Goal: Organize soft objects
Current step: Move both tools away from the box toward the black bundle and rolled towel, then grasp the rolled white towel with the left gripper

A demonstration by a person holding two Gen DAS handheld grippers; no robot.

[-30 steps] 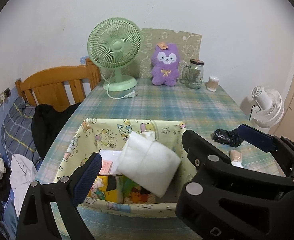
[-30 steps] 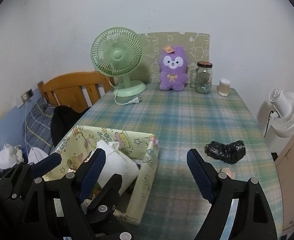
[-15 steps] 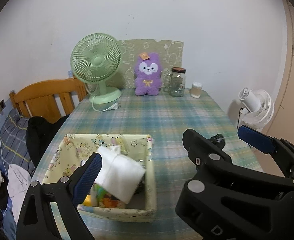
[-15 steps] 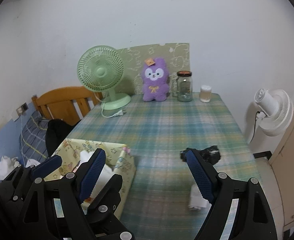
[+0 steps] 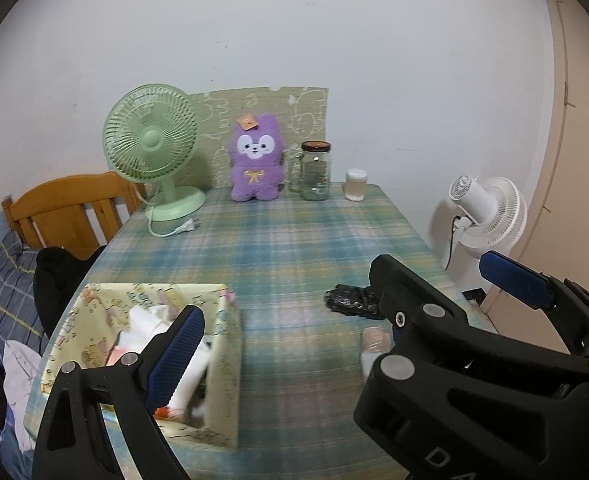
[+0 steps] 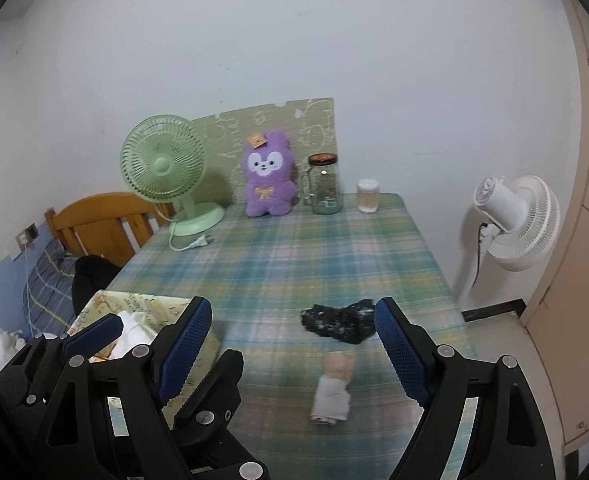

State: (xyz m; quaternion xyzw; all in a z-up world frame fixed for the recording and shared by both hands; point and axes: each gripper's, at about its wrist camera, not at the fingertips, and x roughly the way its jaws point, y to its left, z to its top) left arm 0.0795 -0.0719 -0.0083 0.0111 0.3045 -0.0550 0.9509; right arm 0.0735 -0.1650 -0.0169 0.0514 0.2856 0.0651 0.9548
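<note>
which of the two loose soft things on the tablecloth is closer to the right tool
The pale rolled cloth, lying between the right tool's fingers in its own view. The crumpled black cloth lies farther up the table, toward the purple plush.

A table covered in a blue-green plaid cloth (image 6: 294, 264) is seen. On it are set a mint-green desk fan (image 6: 166, 176), a purple plush toy (image 6: 268, 180), a glass jar (image 6: 326, 188), a yellow printed fabric box (image 5: 218, 344), a crumpled black cloth (image 6: 338, 322) and a rolled pale sock (image 6: 332, 390).
</note>
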